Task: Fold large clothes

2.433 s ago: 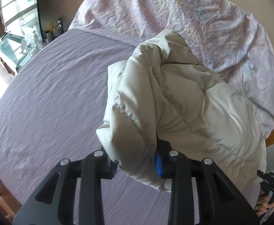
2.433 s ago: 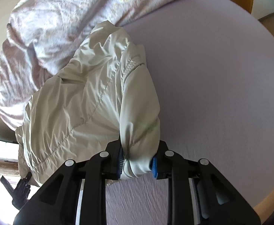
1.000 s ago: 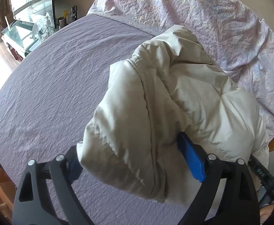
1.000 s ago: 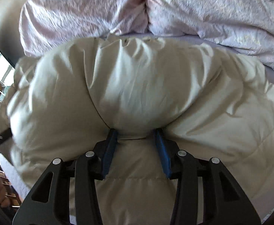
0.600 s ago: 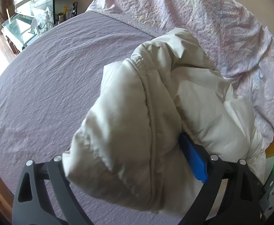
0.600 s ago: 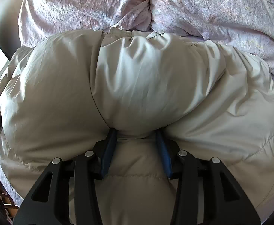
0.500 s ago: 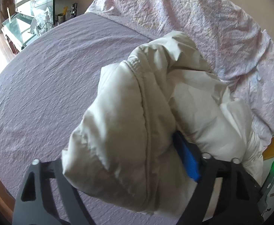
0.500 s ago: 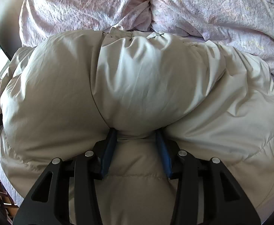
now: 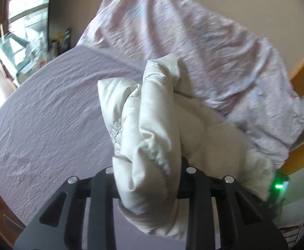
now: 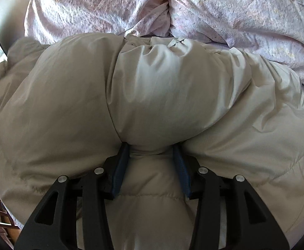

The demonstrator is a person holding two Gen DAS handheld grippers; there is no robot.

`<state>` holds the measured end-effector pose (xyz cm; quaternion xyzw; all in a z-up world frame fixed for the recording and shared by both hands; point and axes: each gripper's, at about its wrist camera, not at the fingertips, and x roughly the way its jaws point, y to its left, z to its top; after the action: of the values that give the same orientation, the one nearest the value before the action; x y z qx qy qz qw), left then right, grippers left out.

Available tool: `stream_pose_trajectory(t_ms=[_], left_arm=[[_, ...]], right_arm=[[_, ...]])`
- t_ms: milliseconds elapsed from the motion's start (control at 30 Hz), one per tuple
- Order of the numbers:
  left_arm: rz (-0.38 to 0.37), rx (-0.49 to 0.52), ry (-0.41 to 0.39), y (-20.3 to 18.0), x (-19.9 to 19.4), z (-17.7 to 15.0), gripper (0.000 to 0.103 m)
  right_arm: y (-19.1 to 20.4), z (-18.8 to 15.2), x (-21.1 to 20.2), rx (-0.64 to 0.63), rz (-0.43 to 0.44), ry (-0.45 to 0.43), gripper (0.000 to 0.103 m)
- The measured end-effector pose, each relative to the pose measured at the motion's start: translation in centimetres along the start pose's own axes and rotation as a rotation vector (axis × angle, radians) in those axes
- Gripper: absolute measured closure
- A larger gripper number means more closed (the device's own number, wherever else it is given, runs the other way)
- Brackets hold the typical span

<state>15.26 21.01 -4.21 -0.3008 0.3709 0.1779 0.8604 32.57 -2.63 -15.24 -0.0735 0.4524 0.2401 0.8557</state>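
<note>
Our left gripper (image 9: 149, 175) has just been closing on a bunched fold of the cream puffer jacket (image 9: 152, 129) at frame centre; our right gripper (image 10: 152, 154) pinches its padded bulk. The slick, puffy fabric could slide free onto the lilac bed sheet (image 9: 47, 114).

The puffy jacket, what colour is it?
Off-white, cream; the jacket shows best in the left wrist view.
</note>
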Motion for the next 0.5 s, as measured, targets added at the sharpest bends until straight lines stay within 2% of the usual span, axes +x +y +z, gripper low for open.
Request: stream_pose_trajectory(t_ms=[133,233,333,500], left_arm=[[-0.094,0.080,-0.055,-4.6,-2.8,0.1,0.075],[-0.145,0.134,-0.067,-7.9,-4.0,-0.3,0.075],[-0.166,0.204,-0.079,-11.9,-4.9,-1.1,0.075],[-0.184,0.265,-0.080,-16.0,-5.0,-2.5,0.075]], right_arm=[[-0.2,0.1,0.0,0.007,0.009,0.003,0.057],[-0.7,0.3,-0.1,0.014,0.028,0.013,0.057],[-1.6,0.5,-0.3,0.025,0.057,0.030,0.057],[-3.9,0.4,-1.3,0.028,0.086,0.046,0.057]])
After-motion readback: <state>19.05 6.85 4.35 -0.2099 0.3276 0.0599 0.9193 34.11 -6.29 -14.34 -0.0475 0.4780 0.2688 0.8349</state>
